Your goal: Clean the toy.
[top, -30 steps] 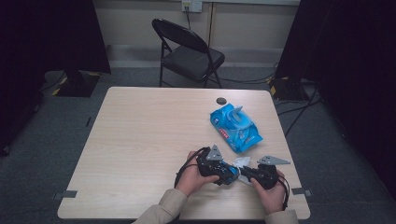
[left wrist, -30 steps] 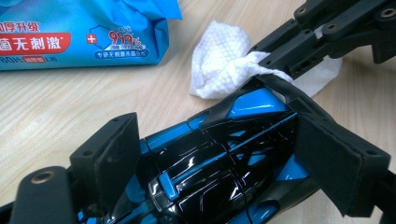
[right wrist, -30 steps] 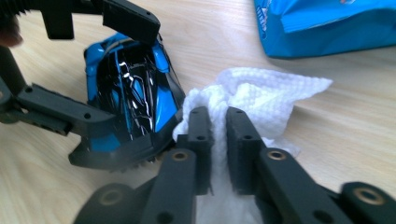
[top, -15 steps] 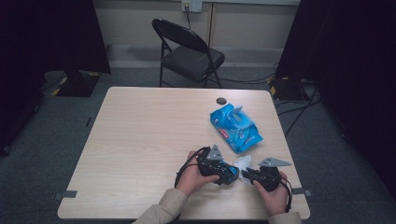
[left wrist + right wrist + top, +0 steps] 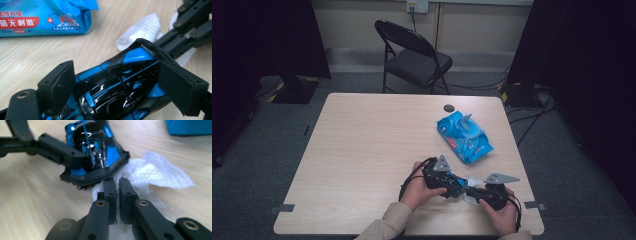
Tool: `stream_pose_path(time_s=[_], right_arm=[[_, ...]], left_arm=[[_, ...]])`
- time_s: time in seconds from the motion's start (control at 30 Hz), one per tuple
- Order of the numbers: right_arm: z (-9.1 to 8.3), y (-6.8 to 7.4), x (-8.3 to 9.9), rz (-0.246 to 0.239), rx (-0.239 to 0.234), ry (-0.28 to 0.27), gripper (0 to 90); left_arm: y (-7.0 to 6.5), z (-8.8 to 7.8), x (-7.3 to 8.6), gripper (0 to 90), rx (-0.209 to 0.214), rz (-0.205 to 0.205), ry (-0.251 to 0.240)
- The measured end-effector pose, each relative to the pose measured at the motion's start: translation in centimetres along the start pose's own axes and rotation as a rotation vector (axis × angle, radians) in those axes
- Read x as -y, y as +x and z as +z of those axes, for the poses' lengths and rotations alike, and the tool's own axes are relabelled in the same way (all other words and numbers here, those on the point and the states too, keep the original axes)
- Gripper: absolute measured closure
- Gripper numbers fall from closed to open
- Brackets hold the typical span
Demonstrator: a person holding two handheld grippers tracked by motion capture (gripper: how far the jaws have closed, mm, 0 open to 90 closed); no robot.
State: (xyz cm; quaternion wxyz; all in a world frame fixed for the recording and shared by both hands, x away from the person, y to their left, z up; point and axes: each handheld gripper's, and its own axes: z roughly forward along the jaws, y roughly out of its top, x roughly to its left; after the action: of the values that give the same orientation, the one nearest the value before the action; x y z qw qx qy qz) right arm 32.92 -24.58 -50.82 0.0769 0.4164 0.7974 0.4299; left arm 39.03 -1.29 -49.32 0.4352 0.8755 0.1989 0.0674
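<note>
left gripper (image 5: 112,82) clamps toy car (image 5: 120,75) | right gripper (image 5: 117,183) pinches wipe (image 5: 155,175) under car's nose

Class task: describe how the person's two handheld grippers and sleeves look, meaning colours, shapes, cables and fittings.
Both the left gripper and right gripper are black, with jointed linkage arms, brass-coloured pivot rivets and flat padded jaws. Each carries a grey three-cornered plate and trails a black cable. The sleeves are beige.
</note>
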Motion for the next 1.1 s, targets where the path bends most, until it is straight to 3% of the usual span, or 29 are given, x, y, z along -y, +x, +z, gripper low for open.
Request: stream_pose_path(time_s=[0.33,0.63,0.87,1.1], right_arm=[[-0.4,1.5,0.5,-0.047,-0.067,0.044,86.8],[0.3,3.7,0.5,-0.098,-0.116,0.066,86.7],[0.6,4.5,0.4,-0.115,-0.159,0.073,86.7],[-0.4,5.0,-0.9,-0.127,-0.192,0.029,86.7]], left_arm=[[-0.1,0.0,0.0,14.5,-0.004,0.001,-0.005],[-0.2,0.1,-0.1,14.7,-0.008,0.007,0.003],[-0.2,0.1,-0.1,14.7,-0.007,0.006,0.001],[-0.2,0.1,-0.1,14.7,-0.008,0.006,0.0]])
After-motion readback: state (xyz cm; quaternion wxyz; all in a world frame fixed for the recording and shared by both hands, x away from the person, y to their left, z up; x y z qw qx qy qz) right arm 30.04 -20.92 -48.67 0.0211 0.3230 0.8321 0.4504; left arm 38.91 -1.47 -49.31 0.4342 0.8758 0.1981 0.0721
